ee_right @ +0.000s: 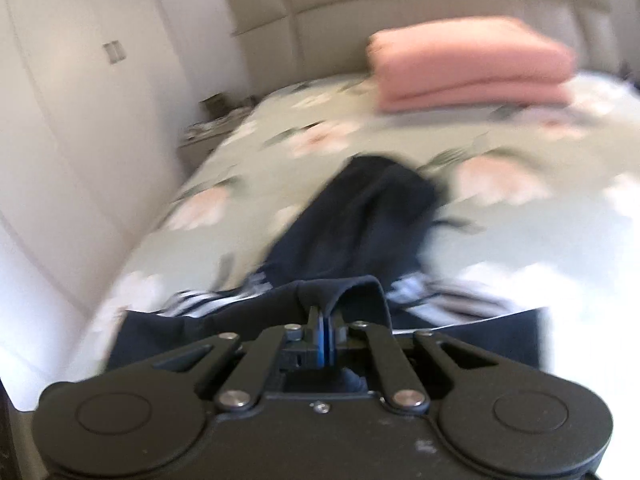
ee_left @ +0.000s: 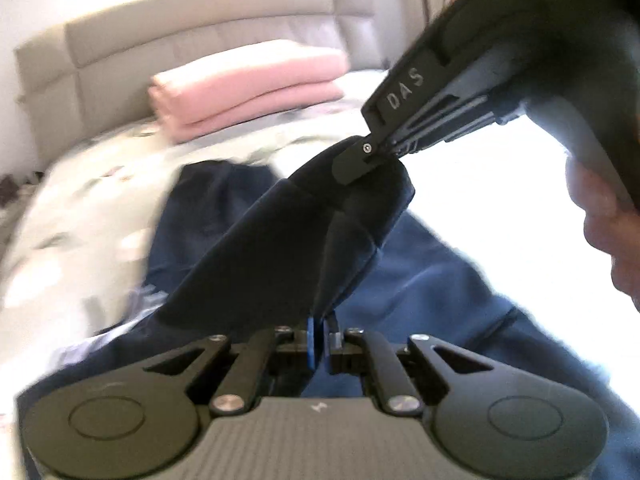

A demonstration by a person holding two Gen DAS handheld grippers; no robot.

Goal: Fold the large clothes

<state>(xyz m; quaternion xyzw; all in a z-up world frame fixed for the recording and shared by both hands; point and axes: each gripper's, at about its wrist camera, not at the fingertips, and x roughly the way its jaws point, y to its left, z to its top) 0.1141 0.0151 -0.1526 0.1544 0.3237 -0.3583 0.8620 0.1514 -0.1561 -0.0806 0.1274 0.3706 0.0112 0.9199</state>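
Observation:
A large dark navy garment (ee_left: 248, 248) lies on the bed, with white stripes showing near its lifted edge (ee_right: 208, 304). My left gripper (ee_left: 322, 330) is shut on a raised fold of the navy cloth. In the left wrist view my right gripper (ee_left: 366, 160) comes in from the upper right, pinching the top of the same raised fold, with a hand (ee_left: 608, 216) on its handle. In the right wrist view my right gripper (ee_right: 326, 320) is shut on a navy hem that loops over its blue pads (ee_right: 320, 340). The rest of the garment (ee_right: 360, 216) trails away across the bed.
The bed has a pale green floral cover (ee_right: 500, 208) and a grey padded headboard (ee_left: 208, 28). A folded pink blanket (ee_right: 472, 64) sits near the headboard. White wardrobe doors (ee_right: 72, 128) stand along the left, with a cluttered bedside table (ee_right: 212, 120) in the corner.

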